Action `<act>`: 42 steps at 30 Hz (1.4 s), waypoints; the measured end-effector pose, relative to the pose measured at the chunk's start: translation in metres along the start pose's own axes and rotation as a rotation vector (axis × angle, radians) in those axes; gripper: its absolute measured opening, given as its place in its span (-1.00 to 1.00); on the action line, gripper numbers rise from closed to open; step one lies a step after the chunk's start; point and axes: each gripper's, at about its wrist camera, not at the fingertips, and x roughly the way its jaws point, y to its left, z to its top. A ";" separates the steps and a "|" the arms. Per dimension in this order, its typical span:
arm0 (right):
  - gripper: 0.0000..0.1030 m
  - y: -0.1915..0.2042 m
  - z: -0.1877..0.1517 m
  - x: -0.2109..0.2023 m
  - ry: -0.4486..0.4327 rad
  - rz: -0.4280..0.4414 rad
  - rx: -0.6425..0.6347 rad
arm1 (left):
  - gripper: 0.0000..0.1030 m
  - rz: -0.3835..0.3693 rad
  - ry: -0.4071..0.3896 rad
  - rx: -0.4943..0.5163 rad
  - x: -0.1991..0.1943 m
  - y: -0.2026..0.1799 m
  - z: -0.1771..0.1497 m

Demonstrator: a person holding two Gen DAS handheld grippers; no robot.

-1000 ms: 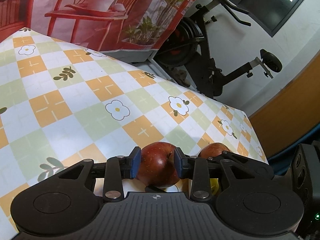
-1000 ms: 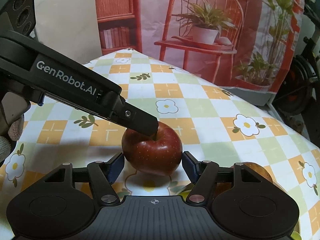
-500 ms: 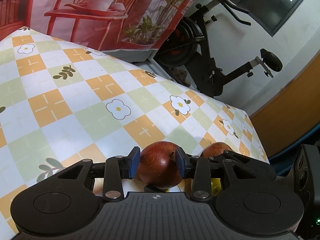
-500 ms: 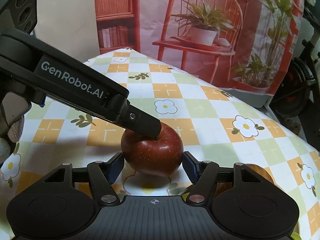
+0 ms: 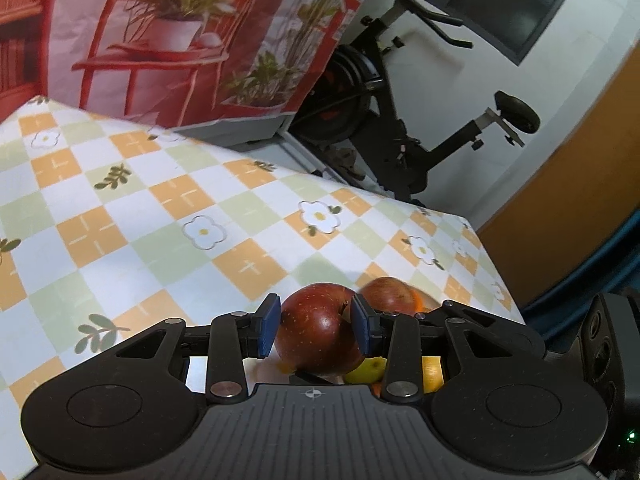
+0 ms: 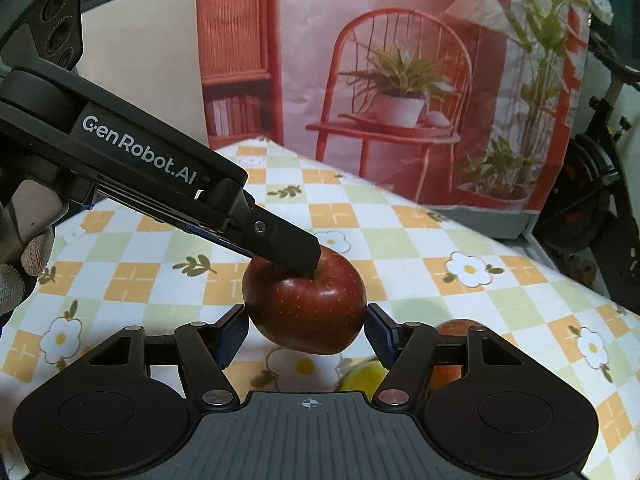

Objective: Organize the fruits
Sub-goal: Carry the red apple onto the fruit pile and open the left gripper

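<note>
A dark red apple (image 5: 320, 330) sits between the blue pads of my left gripper (image 5: 316, 328), which is shut on it and holds it above the checked tablecloth. In the right wrist view the same apple (image 6: 306, 306) hangs between the fingers of my right gripper (image 6: 306, 330), whose pads stand just off its sides. The left gripper's black finger (image 6: 280, 244) reaches in from the left onto the apple's top. A second red apple (image 5: 390, 294) lies behind, with a yellow-green fruit (image 5: 368, 370) and an orange fruit (image 5: 432, 372) below.
The table carries an orange, green and white checked cloth with flowers (image 5: 168, 216). Its far edge drops off toward an exercise bike (image 5: 404, 128) and a printed backdrop (image 6: 400, 80). A gloved hand (image 6: 20, 276) holds the left gripper.
The left gripper has lifted the apple off the cloth and both views have tilted. The right gripper stays around the apple, a little closer to it.
</note>
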 end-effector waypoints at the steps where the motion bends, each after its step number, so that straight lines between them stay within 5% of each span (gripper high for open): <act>1: 0.16 -0.002 -0.001 -0.006 -0.008 -0.002 0.002 | -0.21 -0.003 -0.001 0.007 -0.001 -0.006 0.000; 24: 0.16 -0.085 -0.057 -0.095 -0.077 -0.119 0.065 | -0.21 -0.081 0.055 0.156 0.048 -0.115 -0.011; 42: 0.17 -0.097 -0.070 -0.079 -0.053 -0.119 0.070 | -0.21 -0.093 0.093 0.107 0.063 -0.107 -0.013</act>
